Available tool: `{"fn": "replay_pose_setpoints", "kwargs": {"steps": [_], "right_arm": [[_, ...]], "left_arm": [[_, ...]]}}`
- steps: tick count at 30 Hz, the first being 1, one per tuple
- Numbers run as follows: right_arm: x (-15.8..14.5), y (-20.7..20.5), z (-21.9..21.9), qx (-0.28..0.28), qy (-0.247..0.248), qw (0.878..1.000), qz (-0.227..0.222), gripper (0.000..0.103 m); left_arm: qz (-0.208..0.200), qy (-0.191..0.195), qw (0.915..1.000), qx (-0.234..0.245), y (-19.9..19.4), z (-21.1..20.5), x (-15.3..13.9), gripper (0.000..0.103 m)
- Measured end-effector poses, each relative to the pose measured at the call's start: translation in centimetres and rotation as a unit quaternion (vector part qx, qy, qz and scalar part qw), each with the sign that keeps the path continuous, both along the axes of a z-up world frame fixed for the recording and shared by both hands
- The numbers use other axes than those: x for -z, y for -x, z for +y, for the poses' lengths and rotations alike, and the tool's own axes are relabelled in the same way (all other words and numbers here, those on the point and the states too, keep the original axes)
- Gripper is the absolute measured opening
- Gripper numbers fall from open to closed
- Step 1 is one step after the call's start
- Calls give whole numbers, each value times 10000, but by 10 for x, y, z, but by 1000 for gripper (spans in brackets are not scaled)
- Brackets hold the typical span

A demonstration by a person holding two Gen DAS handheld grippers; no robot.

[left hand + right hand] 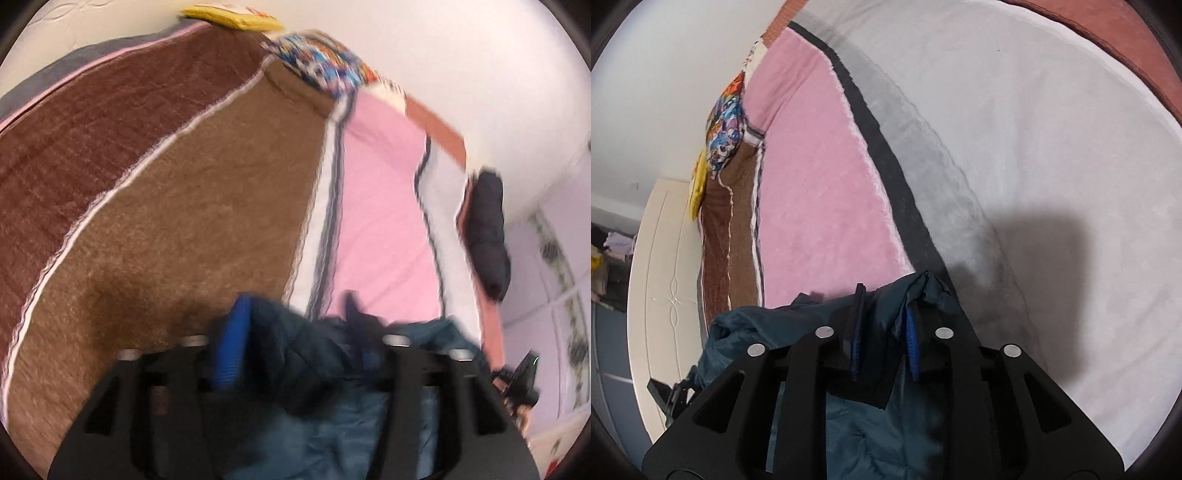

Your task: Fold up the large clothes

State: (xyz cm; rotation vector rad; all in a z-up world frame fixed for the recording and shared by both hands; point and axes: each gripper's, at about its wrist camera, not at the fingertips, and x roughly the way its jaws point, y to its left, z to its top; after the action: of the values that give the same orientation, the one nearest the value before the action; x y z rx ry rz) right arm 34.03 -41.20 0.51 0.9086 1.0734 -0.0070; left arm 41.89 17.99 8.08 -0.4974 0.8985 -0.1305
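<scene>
A dark teal quilted jacket [332, 424] lies bunched on the bed under both grippers. In the blurred left wrist view my left gripper [291, 314] stands wide apart over it. The blue pad [229, 347] shows its bare face and the fabric lies loose between the fingers. In the right wrist view the jacket [857, 435] has a fold rising between the fingers of my right gripper [886, 306]. They stand a narrow gap apart, and the blue pad [912, 343] is bare. Fabric drapes over that finger's tip.
The bed carries a striped plush blanket: brown [166, 221], pink [820, 177] and white [1052, 147]. A colourful pillow [321, 62] and a yellow item [232, 16] lie at its far end, a dark bundle [487, 240] at its edge. A cream wardrobe door [661, 277] stands beside the bed.
</scene>
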Motion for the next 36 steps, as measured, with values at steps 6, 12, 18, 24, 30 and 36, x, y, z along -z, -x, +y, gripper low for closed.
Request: {"fn": "replay_pose_setpoints", "kwargs": {"steps": [6,12,18,24,30,36], "right_arm": [[-18,3,15,82,222,9996,-130,38],[-60,31,62,-557,1639,9798,-1004,38],[-39,8,17,59,199,9980,-603,42],[-51,25,-32,654,-711,9848,-1444,68],[-63,107,35,-838,646,9822,-1552,63],[-12,250,114,-1373,1572,9719,-1085,63]], "left_arm": [[-731,-712,9940,-406,23,2,-38,66],[-1075,-1569,9789,740,75,-54,-29,66],[-1212,-1457,9679,1653,104,-149,8,66],[-1090,-1706,9585,2005,95,-183,35,66],[-1080,-1439,9677,1765,88,-174,23,59],[-978,-1734,9735,1122,169,-108,20,67]]}}
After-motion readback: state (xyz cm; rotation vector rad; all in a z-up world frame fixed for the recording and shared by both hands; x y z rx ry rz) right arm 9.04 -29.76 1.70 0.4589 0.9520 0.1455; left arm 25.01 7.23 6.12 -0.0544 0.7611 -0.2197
